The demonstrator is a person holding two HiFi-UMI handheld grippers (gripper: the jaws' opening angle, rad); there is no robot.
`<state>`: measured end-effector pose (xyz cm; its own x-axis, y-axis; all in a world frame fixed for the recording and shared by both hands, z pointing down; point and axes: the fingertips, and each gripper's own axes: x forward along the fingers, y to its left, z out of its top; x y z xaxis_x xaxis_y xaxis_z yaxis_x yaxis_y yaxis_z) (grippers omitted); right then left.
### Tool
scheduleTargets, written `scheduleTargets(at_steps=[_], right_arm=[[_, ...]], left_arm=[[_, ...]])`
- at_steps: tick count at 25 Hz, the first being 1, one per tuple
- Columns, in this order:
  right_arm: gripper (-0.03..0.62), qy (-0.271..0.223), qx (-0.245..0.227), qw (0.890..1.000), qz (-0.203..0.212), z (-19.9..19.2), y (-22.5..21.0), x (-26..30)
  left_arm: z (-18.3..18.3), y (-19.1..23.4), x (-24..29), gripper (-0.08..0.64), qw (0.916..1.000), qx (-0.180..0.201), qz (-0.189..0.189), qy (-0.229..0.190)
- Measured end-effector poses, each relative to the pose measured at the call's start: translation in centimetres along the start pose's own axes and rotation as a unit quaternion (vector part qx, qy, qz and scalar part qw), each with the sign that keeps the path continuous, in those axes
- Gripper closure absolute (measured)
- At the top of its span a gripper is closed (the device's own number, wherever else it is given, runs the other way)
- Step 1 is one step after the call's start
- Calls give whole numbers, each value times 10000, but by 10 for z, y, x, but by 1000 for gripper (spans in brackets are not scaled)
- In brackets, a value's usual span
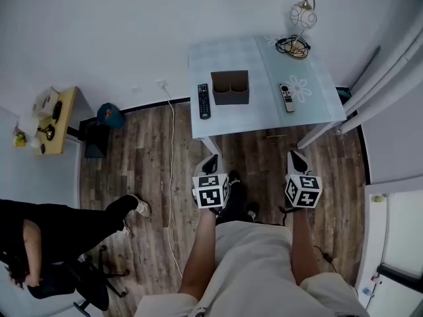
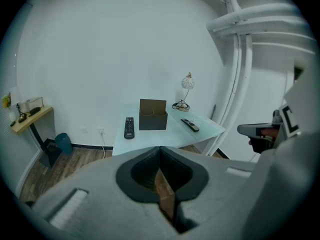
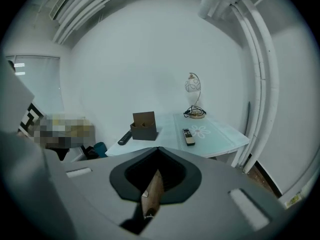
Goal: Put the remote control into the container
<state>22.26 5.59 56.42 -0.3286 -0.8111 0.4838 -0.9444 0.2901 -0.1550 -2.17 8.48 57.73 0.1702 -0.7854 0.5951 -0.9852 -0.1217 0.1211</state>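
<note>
Head view: left gripper (image 1: 211, 161) and right gripper (image 1: 297, 158) are held well short of the table (image 1: 218, 55), and only dark insides are seen in the container's (image 1: 230, 88) two compartments. Left gripper view: jaws are clenched on nothing, black remote (image 2: 129, 127) is seen far ahead, just left of the container. Right gripper view: jaws are clenched empty too, pale remote (image 3: 188, 136) is seen far ahead, right of the container

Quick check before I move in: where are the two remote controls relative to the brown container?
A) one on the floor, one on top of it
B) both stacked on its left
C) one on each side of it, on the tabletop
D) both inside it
C: in the head view the black remote control lies on the table left of the container and the lighter remote control lies to its right, both outside it.
</note>
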Motion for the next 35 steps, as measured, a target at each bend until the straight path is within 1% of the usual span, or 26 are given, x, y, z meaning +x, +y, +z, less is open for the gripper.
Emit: scheduleTargets(at_steps=[4,7,10,12,14,18,22,26,28,30,32,35], right_arm=[[591,70,110,9999,-12,7,-9,12],[591,79,68,9999,-30,13,-9,21],[591,73,94,9998,134,22,-5,34],[591,102,139,9997,193,26,-3,42],[591,151,115,9997,158,30,-3,50],[591,282,-85,9995,66,36,-3,70],[591,159,139,9996,-194,42,-9,81],[590,148,103,9991,-394,47,-11,93],[589,157,52,9989,-428,49,-11,96],[568,157,-13,9988,-464,52,-15,98],[561,143,-31,9988,-462,57,-15,108],[558,197,-59,9991,-383,58,-13,125]], left_arm=[[7,4,10,555,10000,-62,-46,34],[13,10,23,555,9999,-73,-111,77],[23,15,40,556,9996,-151,-181,122],[32,16,48,556,9995,-133,-256,106],[41,19,58,556,9993,-113,-341,80],[54,31,74,556,9989,-119,-462,30],[58,40,86,555,9983,191,-552,92],[63,46,94,555,9978,196,-629,113],[62,47,96,556,9975,253,-641,142],[63,43,101,556,9970,297,-694,144],[67,46,107,555,9969,263,-726,129],[72,56,113,556,9976,267,-621,113]])
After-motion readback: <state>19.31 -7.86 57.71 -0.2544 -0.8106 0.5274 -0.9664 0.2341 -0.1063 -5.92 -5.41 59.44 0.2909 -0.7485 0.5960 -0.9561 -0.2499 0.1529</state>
